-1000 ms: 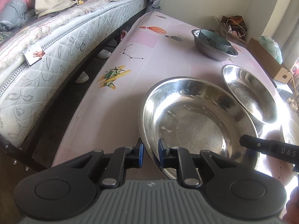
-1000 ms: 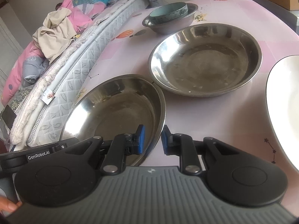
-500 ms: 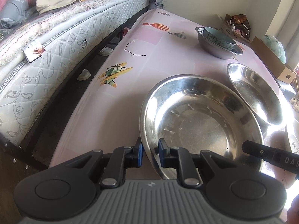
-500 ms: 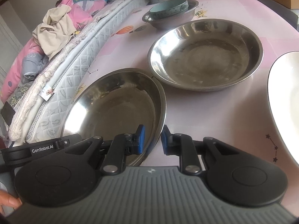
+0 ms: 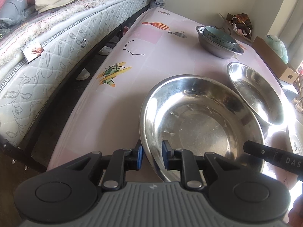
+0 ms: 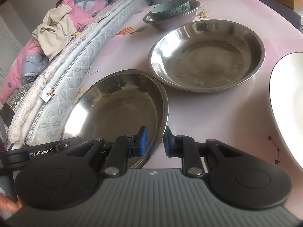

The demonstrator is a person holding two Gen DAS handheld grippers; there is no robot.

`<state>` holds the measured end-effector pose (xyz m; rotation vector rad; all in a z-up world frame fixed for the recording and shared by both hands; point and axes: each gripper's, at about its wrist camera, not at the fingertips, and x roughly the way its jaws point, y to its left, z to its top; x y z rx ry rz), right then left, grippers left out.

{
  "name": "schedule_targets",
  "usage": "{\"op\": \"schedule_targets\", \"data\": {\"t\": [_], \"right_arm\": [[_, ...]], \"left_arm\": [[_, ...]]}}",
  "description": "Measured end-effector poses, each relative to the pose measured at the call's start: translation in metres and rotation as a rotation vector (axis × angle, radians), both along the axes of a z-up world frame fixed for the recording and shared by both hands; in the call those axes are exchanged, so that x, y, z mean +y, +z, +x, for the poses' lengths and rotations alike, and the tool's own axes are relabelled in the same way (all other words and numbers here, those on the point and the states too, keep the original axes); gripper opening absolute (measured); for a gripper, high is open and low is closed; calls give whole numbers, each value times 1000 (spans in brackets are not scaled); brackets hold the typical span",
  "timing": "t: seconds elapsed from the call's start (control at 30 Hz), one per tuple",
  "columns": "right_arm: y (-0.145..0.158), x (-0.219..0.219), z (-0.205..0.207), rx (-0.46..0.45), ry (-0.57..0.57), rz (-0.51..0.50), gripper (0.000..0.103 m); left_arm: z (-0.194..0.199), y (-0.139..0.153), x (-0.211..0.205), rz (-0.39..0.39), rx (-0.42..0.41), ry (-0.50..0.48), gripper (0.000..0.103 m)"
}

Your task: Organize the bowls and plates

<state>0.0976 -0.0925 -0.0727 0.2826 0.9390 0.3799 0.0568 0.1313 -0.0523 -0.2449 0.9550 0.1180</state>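
A wide steel bowl (image 5: 204,132) (image 6: 117,113) rests on the pink table (image 5: 113,113), its far rim against a second steel bowl (image 5: 253,94) (image 6: 206,56). My left gripper (image 5: 152,154) straddles its near-left rim; the jaws are opening, and the left pad stands clear of the metal. My right gripper (image 6: 154,142) is shut on the near-right rim of the same bowl. Farther back a small steel bowl (image 5: 219,49) (image 6: 170,19) holds a teal bowl (image 5: 217,36) (image 6: 170,7). A white plate (image 6: 287,94) lies at the right.
A mattress (image 5: 47,66) with piled clothes runs along the table's left side, over a dark gap with shoes (image 5: 83,74). A cardboard box (image 5: 272,60) sits beyond the table's far right edge. Bare tablecloth lies left of the bowls.
The wide bowl has settled flatter, and its far rim now meets the second bowl. The left gripper's jaws have spread slightly. The right gripper's grip looks the same.
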Motion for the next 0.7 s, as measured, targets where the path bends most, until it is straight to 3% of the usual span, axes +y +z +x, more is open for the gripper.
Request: {"op": "schedule_targets", "data": {"t": [0.7], "right_arm": [[3, 0, -4, -21, 0, -20, 17]], "left_arm": [[3, 1, -3, 39, -8, -2, 20]]}}
